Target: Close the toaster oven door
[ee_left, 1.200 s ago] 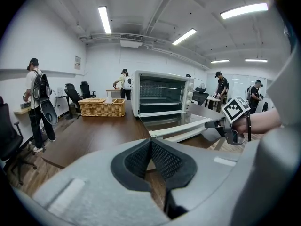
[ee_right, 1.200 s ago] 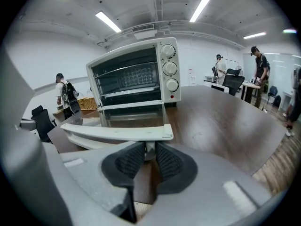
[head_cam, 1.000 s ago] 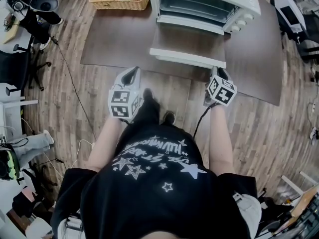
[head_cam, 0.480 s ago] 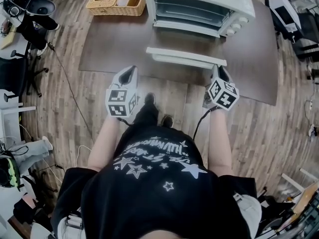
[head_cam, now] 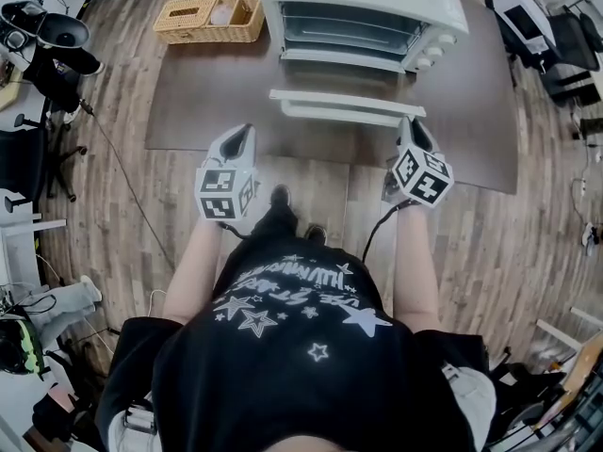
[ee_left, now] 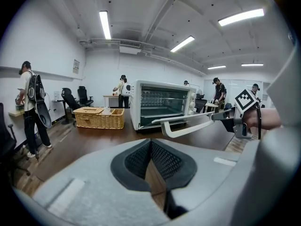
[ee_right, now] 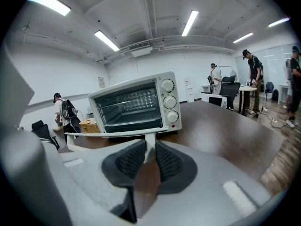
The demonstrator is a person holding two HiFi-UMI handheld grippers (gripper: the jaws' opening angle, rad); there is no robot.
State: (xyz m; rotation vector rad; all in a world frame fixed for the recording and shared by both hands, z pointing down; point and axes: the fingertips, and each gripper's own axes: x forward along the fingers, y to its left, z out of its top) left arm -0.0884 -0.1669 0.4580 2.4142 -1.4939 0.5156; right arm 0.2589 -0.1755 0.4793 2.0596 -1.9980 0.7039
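Handle (ee_right: 113, 134) seemingly between right gripper (ee_right: 149, 150) jaws.

Shown were one toaster oven (head_cam: 363, 8), one wicker basket (head_cam: 209, 19), one table (head_cam: 217, 92) — plus one left hand-held gripper (head_cam: 247, 132) and one right hand-held gripper (head_cam: 412, 125).

toaster oven (head_cam: 363, 8) at back of table (head_cam: 198, 102), its door (head_cam: 344, 97) open toward the person. basket (head_cam: 209, 19) left of oven, on same table. right gripper (head_cam: 412, 126) on right end of door handle (head_cam: 330, 113). left gripper (head_cam: 242, 133) at table's front edge, left of door, apart.
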